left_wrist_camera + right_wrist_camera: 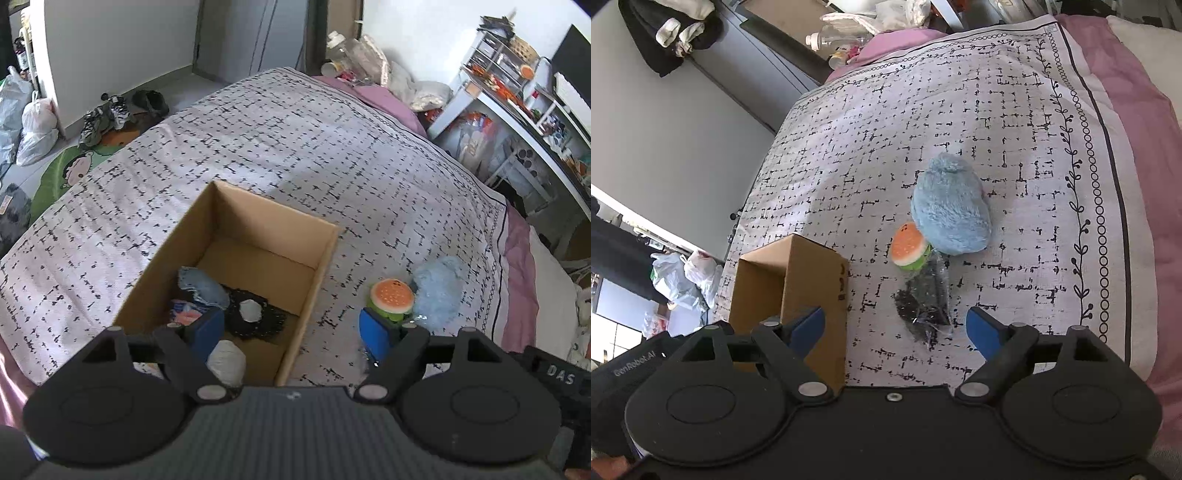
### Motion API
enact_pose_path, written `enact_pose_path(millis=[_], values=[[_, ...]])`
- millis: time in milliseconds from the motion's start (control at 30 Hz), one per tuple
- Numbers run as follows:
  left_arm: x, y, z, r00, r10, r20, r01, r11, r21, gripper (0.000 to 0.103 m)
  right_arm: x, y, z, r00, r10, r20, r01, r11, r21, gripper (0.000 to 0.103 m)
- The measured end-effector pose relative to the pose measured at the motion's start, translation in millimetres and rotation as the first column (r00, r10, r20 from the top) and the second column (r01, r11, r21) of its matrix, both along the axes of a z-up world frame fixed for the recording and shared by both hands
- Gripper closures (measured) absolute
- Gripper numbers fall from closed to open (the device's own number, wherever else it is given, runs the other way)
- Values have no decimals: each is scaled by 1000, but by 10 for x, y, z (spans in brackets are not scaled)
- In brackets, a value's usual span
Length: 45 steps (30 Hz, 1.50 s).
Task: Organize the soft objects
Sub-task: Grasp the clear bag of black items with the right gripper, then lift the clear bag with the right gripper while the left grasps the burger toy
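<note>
Patterned bedspread (997,110), fluffy blue plush (949,210) touching burger toy (908,249), cardboard box (258,236) nearby, both jaws released

Bed (997,110): cardboard box (812,273), blue plush (949,214), burger toy (908,247), clear packet (923,302).

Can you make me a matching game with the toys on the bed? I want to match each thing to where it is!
Things:
1. burger toy
2. fluffy blue plush
3. black lacy piece
4. clear bag of dark stuff

Places:
A. inside the cardboard box
B. on the bedspread, nearest the right tongs
C. farthest from the right tongs, touching the burger toy
D. between the plush and the clear bag

Pairs: 1-D, 2-C, 3-A, 4-B
</note>
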<state>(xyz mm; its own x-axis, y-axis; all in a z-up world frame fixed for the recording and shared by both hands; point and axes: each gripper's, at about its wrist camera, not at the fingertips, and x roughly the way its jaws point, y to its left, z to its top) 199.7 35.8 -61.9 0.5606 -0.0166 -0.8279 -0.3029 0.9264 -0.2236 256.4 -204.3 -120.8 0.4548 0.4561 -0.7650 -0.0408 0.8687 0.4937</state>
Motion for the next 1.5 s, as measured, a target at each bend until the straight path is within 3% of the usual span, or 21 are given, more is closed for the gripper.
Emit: enact_pose_path(millis=[667, 800, 867, 1200, 1300, 1333, 1400, 1500], values=[[282, -478, -143, 987, -155, -44, 158, 984, 84, 25, 178, 152, -379, 985, 172, 12, -171, 984, -53, 21], [353, -507, -179, 984, -173, -50, 177, 979, 97, 28, 273, 172, -496, 985, 171, -8, -171, 984, -53, 26], [400, -526, -201, 982, -180, -54, 185, 977, 106, 29, 324, 184, -566, 985, 171, -26, -172, 984, -54, 34], [685, -656, -396, 965, -237, -109, 249, 962, 113, 46, 505, 259, -801, 981, 175, -83, -180, 982, -51, 36], [753, -693, -442, 960, -253, -119, 267, 957, 114, 48, 552, 300, -859, 979, 181, -100, -188, 980, -68, 40], [778, -707, -456, 959, -256, -124, 270, 956, 115, 49, 564, 310, -877, 978, 182, -103, -190, 979, -72, 45], [819, -728, -486, 956, -264, -128, 278, 954, 112, 49, 580, 313, -913, 976, 186, -111, -194, 979, -65, 63], [875, -767, -540, 952, -274, -140, 289, 951, 108, 53, 586, 290, -930, 976, 190, -110, -195, 980, -39, 69]])
